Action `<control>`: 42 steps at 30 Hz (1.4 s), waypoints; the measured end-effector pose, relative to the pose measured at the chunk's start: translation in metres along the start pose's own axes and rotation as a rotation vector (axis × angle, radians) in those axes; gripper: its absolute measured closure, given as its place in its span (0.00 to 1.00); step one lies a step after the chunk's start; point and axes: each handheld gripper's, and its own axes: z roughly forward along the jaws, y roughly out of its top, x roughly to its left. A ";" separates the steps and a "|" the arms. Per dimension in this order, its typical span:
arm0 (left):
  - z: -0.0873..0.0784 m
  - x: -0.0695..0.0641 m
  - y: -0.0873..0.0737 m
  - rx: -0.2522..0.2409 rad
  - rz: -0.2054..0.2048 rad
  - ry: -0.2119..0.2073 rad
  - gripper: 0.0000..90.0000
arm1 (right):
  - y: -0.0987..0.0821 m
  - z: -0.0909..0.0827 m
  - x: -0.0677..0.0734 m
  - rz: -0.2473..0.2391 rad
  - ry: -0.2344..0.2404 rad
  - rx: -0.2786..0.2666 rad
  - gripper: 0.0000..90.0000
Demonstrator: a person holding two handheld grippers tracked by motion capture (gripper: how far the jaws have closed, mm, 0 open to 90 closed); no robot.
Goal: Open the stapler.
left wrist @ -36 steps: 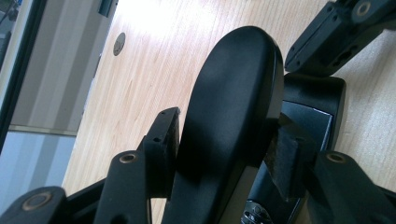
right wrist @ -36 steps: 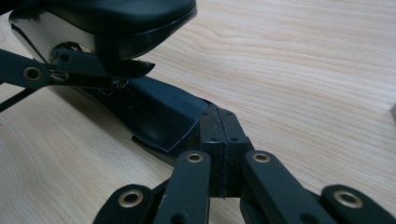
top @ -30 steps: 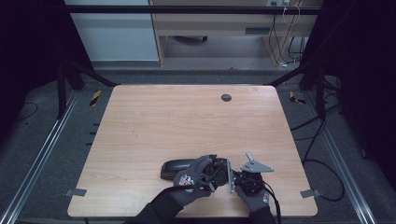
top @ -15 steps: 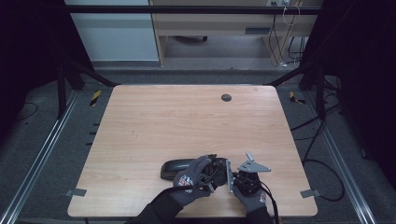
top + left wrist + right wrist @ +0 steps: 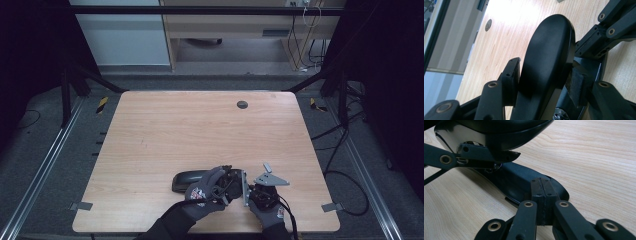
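A black oval hard case [image 5: 186, 181] lies near the table's front edge, standing open like a clamshell. In the left gripper view its glossy upper shell [image 5: 546, 60] sits between the jaws of my left gripper [image 5: 544, 77], and both pads press on its sides. In the high view my left gripper [image 5: 227, 182] is just right of the case, under a gloved hand. My right gripper [image 5: 541, 192] is shut, pads together with nothing between them. Its tips are at the lower shell [image 5: 514, 181]; whether they touch it is unclear. My right gripper [image 5: 252, 192] is close beside the left one.
The wooden table [image 5: 200, 125] has a round cable grommet [image 5: 242, 104] near its far edge. Both gloved hands crowd the front edge, right of centre. Metal rails and cables run along the floor on both sides.
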 end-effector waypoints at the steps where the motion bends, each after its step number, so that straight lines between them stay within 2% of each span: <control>1: 0.000 0.000 0.000 -0.001 0.003 0.001 0.54 | 0.000 0.000 0.000 0.002 0.002 0.000 1.00; 7: 0.000 -0.002 -0.002 -0.018 -0.017 0.006 0.54 | 0.000 0.000 -0.001 0.008 0.003 -0.001 1.00; 9: -0.001 -0.001 -0.002 -0.009 -0.003 0.008 0.54 | 0.000 0.000 -0.001 0.007 0.003 0.000 1.00; 23: -0.001 -0.001 -0.003 -0.023 -0.036 -0.002 0.54 | 0.000 0.000 -0.003 0.022 0.016 0.000 1.00; 27: -0.002 -0.001 -0.003 -0.020 -0.033 -0.005 0.54 | 0.000 0.000 -0.002 0.012 0.013 0.001 1.00; 42: -0.002 -0.001 -0.003 -0.021 -0.041 -0.006 0.54 | -0.001 0.000 -0.003 0.026 0.022 0.000 1.00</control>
